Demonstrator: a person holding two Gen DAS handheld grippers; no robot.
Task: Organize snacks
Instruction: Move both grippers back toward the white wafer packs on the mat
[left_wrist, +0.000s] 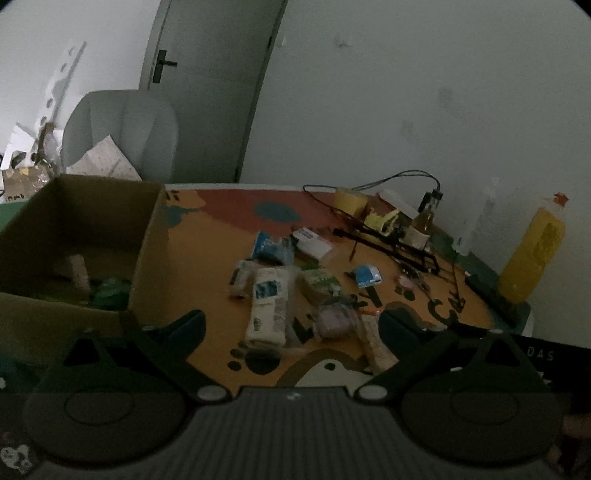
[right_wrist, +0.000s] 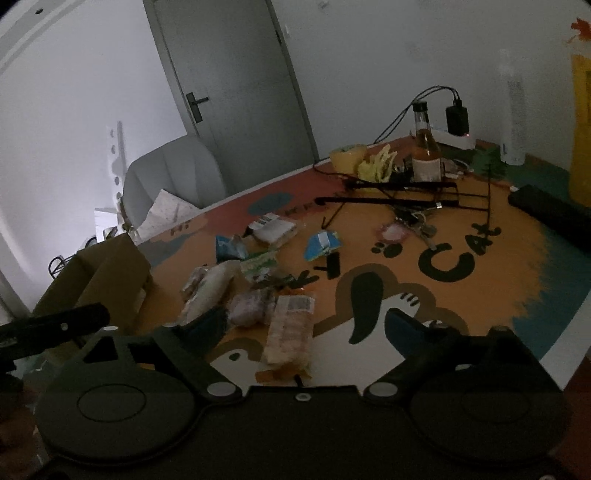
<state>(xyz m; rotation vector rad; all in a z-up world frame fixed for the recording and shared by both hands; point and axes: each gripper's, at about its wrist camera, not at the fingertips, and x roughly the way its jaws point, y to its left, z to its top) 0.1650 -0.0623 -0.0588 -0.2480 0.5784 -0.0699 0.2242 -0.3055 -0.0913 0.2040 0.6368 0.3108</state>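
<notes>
I noted a matt brown cardboard box, snacks in glossy, crinkled plastic wrappers, a smooth printed mat and a glass bottle.

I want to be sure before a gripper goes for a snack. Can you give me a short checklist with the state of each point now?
1. Right gripper jaws open and empty: ok.
2. Left gripper jaws open and empty: ok.
3. Long clear-wrapped biscuit packet lies between the right fingers, not yet touched: ok.
4. Open brown cardboard box has room inside; only a few items at its bottom: ok.
5. White-and-blue wrapped snack pack lies free in front of the left gripper: ok.
6. Snacks separate enough to take one alone: not ok, the pile overlaps.
</notes>
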